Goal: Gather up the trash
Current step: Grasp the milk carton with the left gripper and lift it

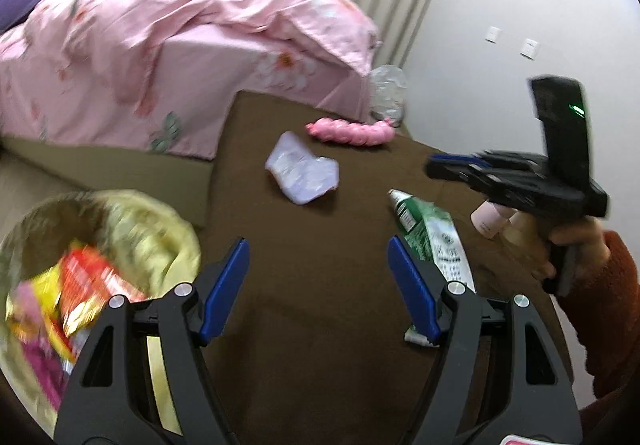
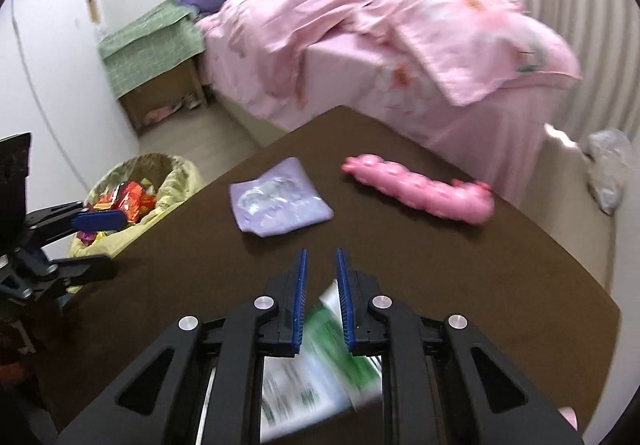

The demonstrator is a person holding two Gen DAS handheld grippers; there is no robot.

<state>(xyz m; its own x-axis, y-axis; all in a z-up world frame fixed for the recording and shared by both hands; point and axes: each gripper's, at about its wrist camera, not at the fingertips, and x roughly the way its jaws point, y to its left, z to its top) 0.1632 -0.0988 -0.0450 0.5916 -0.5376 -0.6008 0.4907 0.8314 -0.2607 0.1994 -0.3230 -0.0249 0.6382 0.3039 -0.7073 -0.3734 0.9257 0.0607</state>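
Trash on the brown tabletop (image 2: 460,285) comprises three items. Nearest lies a green-and-white printed plastic wrapper (image 2: 320,357), positioned under and between the blue pads (image 2: 345,305) of the right hand-held gripper (image 2: 322,273). The jaws stand narrow, with a gap between the pad tips; whether they press the wrapper cannot be told. In the left wrist view the right hand-held gripper appears lifted above the tabletop, clear of the wrapper.

The left hand-held gripper (image 1: 318,257) is wide apart and holds nothing.

Further along the tabletop lies a crumpled pale-lilac plastic pouch (image 2: 278,203). Beyond it, near the far edge, lies a pink knobbly plastic package (image 2: 422,193).

A waste bin lined with a yellow bag (image 2: 168,185) stands on the floor beside the tabletop, containing red, orange and yellow wrappers (image 2: 124,201). A bed with pink floral bedding (image 2: 400,45) stands behind.
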